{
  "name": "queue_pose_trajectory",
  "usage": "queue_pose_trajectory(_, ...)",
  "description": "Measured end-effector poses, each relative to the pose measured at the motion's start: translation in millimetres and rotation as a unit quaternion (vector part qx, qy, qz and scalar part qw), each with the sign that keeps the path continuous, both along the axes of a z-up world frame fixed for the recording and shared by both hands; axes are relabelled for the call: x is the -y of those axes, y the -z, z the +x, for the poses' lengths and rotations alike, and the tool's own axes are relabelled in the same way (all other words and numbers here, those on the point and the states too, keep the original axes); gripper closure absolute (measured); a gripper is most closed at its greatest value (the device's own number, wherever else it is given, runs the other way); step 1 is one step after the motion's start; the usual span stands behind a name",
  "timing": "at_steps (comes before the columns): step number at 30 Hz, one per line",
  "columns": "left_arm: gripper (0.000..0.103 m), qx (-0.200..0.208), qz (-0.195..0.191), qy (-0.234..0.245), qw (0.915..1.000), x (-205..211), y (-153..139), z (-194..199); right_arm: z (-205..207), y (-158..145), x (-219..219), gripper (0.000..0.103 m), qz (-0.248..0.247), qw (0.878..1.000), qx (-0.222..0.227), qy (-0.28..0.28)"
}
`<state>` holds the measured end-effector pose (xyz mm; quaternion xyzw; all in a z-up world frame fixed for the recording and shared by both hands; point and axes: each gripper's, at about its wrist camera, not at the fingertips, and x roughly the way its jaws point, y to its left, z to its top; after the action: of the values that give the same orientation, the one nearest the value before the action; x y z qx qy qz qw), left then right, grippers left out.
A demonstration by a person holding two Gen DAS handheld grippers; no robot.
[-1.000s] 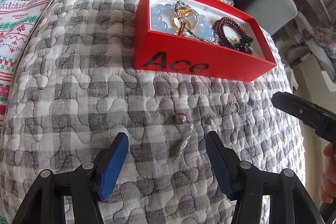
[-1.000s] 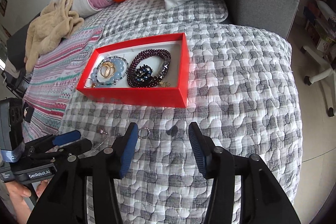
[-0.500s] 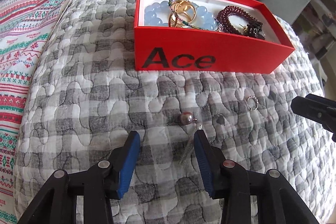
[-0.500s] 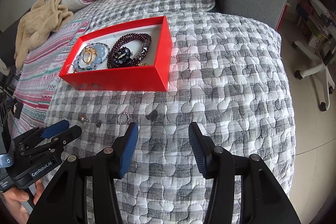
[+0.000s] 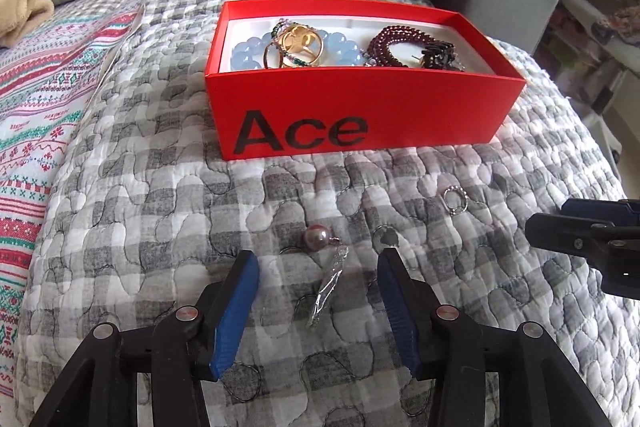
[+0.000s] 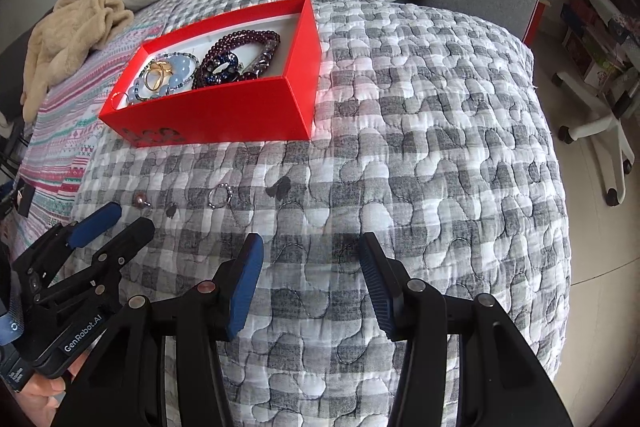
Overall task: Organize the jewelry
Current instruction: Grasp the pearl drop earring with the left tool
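Grey-and-white checked quilted bedspread (image 5: 140, 187) carries everything. Red cardboard box marked "Ace" (image 5: 360, 115) sits mid-bed, already holding bracelets w/ beads. Left gripper (image 5: 318, 291), jaws spread, straddles the pearl-drop earring w/ clear sleeve (image 5: 326, 267) near the front edge, probably lining up a pinch. Right gripper (image 6: 310, 283), jaws spread & empty, waits nearby. Small silver ring (image 5: 455, 199) lies loose in front of the box.

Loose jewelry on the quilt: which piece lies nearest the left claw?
The pearl pendant, with its chain trailing between the open left claw fingers. The small silver ring lies farther right.
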<state>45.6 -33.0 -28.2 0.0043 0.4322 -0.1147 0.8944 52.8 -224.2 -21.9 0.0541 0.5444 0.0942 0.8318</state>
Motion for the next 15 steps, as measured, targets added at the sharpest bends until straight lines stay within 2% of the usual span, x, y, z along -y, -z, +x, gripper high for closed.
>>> queue_pose_trajectory(5,0.051,0.013,-0.011,0.015,0.9998,0.8,2.6,0.2,-6.0,2.1,-5.9,0.050,-0.026,0.999,0.027,-0.021)
queue_pose_trajectory(8,0.051,0.012,-0.033,0.013,0.9993,-3.5,2.9,4.3,-9.9,2.5,-9.5,0.050,-0.043,0.998,0.042,-0.036)
queue_pose_trajectory(10,0.060,0.010,-0.035,0.008,0.9993,-4.3,4.6,7.5,-10.9,2.5,-11.5,0.050,-0.049,0.997,0.047,-0.044)
queue_pose_trajectory(15,0.075,0.005,-0.039,0.008,0.9992,-3.0,4.9,14.3,-10.6,1.6,-9.0,0.050,-0.042,0.997,0.048,-0.045)
